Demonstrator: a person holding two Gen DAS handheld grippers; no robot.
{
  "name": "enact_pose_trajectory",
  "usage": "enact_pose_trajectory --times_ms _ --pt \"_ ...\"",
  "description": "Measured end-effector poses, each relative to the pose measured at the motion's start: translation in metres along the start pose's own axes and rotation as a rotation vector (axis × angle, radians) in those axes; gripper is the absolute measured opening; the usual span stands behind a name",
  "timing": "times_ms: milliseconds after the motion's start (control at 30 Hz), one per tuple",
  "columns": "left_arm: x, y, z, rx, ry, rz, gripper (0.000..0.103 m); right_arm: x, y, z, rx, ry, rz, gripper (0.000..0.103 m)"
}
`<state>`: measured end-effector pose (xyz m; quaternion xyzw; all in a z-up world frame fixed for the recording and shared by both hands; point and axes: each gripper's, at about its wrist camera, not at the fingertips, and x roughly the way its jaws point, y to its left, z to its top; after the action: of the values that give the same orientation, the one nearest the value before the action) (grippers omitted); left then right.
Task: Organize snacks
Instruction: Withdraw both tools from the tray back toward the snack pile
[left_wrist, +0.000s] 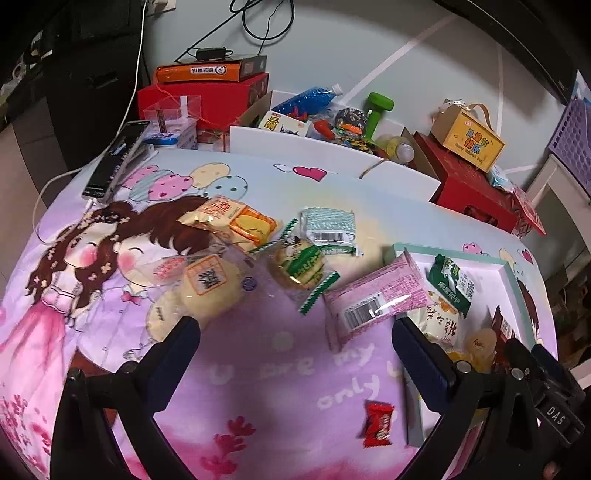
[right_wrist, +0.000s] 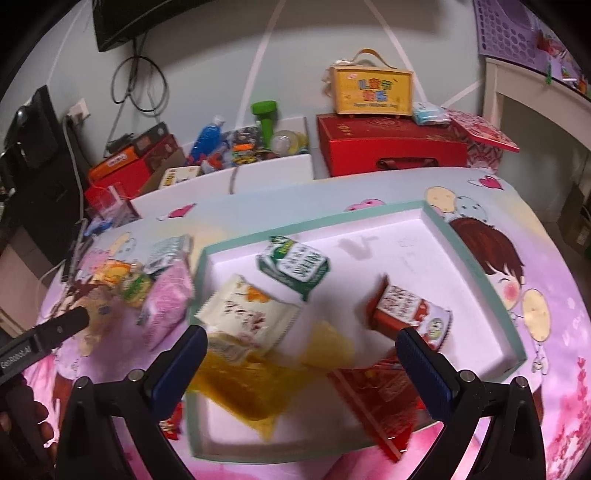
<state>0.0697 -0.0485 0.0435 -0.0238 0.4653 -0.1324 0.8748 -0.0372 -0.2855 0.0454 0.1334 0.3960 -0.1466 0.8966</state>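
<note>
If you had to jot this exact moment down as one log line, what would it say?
left gripper open, empty | right gripper open over tray | pink packet leaning on tray edge | red candy loose on cloth

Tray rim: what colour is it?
Pale teal, white inside; the tray rim shows best in the right wrist view.

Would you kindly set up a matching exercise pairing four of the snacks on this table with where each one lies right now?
Things:
1. pink packet
2. green and white packet
3. small red candy
4. round pale bun

Places:
A. wholly inside the white tray
B. on the cloth near the left tongs' left finger
C. propped over the tray's left rim
D. alone on the cloth just outside the tray's near corner

Pairs: 1-C, 2-A, 3-D, 4-B
</note>
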Motion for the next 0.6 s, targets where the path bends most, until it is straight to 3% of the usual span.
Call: enact_pose_trajectory --times_ms 367,600 --pt "-0.016 0.044 -0.002 -0.012 0.02 0.106 0.103 -0.006 0.044 -0.006 -0.078 -0.023 0.119 0.103" --pt "-0.02 0.072 -0.008 -0.074 0.058 0.107 0.103 0.001 0.071 -0.016 -0.098 0.049 0.199 0.103"
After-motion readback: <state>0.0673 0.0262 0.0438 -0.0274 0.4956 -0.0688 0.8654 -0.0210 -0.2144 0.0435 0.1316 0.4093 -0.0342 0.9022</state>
